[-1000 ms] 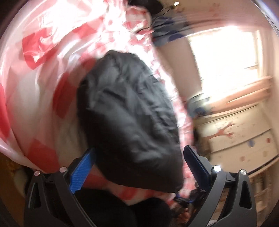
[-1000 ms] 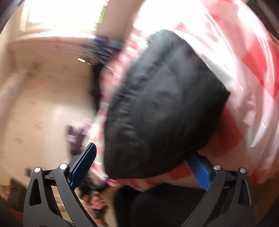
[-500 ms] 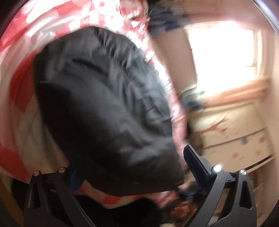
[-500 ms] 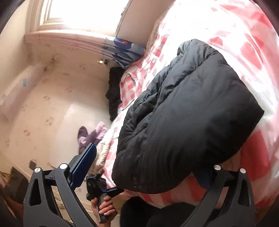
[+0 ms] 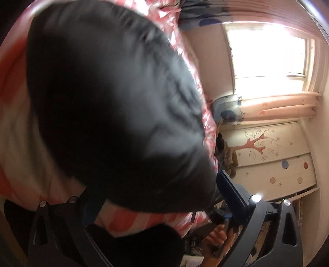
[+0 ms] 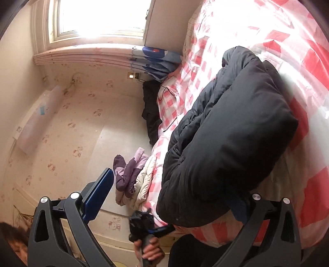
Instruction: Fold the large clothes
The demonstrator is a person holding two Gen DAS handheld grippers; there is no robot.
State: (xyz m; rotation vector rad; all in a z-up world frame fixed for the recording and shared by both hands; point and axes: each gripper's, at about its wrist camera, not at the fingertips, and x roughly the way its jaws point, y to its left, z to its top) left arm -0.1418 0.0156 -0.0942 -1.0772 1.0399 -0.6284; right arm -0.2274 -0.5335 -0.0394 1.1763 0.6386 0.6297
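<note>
A black puffy jacket [image 6: 226, 139] lies folded into a thick bundle on a bed with a red and white checked cover [image 6: 287, 41]. In the left wrist view the jacket [image 5: 115, 98] fills most of the frame, close and blurred. My left gripper [image 5: 156, 197] is open, its jaws spread on either side of the jacket's near edge; the left finger is partly hidden by fabric. My right gripper [image 6: 172, 191] is open too, with the right finger tucked behind the jacket's near corner. The left gripper's handle and hand [image 6: 148, 242] show in the right wrist view.
A purple and cream garment [image 6: 131, 176] lies at the bed's edge. A dark garment [image 6: 151, 111] hangs off the bed's side. A blue patterned pillow [image 6: 158, 57] sits near the window [image 6: 102, 16]. A wall with a tree mural [image 5: 259, 145] stands beside the bed.
Both grippers have moved closer to the jacket's near edge. The jacket now fills more of the left view and hides part of each inner finger. Both stay open.
</note>
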